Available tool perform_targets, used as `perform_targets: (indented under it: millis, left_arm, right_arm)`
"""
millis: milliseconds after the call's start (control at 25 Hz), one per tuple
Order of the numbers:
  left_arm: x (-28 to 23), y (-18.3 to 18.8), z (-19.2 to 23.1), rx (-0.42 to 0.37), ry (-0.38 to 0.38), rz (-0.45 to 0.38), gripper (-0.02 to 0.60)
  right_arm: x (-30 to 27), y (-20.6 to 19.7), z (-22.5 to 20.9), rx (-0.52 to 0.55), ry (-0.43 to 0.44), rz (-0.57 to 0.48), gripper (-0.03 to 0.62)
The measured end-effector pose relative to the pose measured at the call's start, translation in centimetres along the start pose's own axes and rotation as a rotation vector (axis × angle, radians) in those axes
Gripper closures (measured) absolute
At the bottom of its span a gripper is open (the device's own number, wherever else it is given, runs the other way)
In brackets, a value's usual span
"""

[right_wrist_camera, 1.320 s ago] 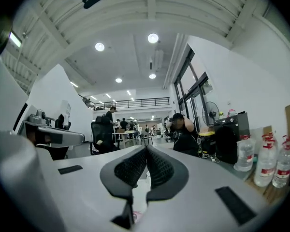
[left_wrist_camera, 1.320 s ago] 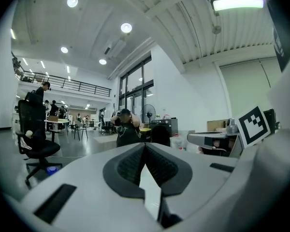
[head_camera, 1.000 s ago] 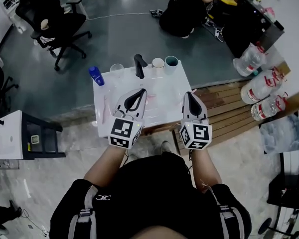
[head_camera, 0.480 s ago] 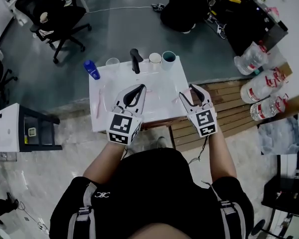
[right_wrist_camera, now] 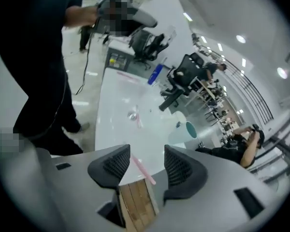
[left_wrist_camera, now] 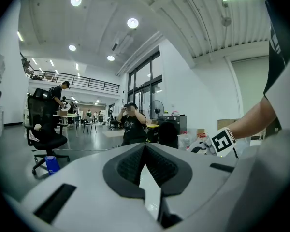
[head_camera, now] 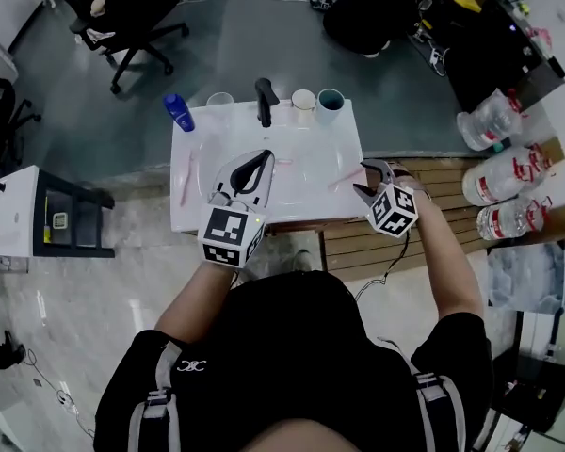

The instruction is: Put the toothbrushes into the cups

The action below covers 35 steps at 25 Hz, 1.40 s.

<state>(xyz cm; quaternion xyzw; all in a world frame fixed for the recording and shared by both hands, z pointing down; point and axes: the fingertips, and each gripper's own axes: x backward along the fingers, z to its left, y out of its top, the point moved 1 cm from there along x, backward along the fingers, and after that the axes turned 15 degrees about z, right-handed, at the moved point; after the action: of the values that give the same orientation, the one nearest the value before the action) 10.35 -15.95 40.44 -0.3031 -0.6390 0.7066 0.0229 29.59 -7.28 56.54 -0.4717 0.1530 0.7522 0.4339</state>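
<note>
White table [head_camera: 306, 201] with black faucet [head_camera: 264, 102] at its far edge; blue bottle [head_camera: 178, 113], clear cup [head_camera: 220, 103], white cup [head_camera: 303, 100] and teal cup [head_camera: 330, 104] lined along that same edge. Left gripper [head_camera: 261, 158] over table centre, jaws clenched together, nothing in them. Right gripper [head_camera: 363, 179] at table's right edge, tilted down, jaws opening. Pink toothbrush [right_wrist_camera: 142, 169] lay flat on the table between the two pads, touching neither, well apart from the cups. Second pink toothbrush [head_camera: 186, 179] lay near the left edge
</note>
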Motion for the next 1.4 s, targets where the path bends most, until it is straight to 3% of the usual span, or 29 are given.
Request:
perform_targets:
  millis: [120,280,440,920,1160,1400]
  left_arm:
    - [0.0,-0.5,0.4,0.014,0.035,0.012,0.568]
    - [-0.3,-1.2,0.8,0.038,0.081,0.036,0.568]
    - [-0.8,-1.9,0.9,0.062,0.128,0.057,0.568]
    - [-1.9,-4.2,0.9,0.156,0.294,0.097,0.568]
    - [-2.7,-4.5,0.3,0.17,0.337,0.097,0.568]
    - [-3.0,-4.4,0.2,0.185,0.366,0.101,0.568]
  right_arm:
    - [-2.3,-1.3,1.2,0.159,0.044,0.069,0.358]
    - [-4.9,-2.8,1.4,0.267,0.118,0.126,0.36]
    - [-7.2,-3.9,1.6,0.314,0.208,0.161,0.37]
    - [-13.1,-5.2,2.2,0.521,0.34,0.162,0.414]
    - [-14.7,-5.2,2.7,0.642,0.378,0.188,0.45]
    - [-15.6,-5.6,3.5,0.668,0.421,0.211,0.478]
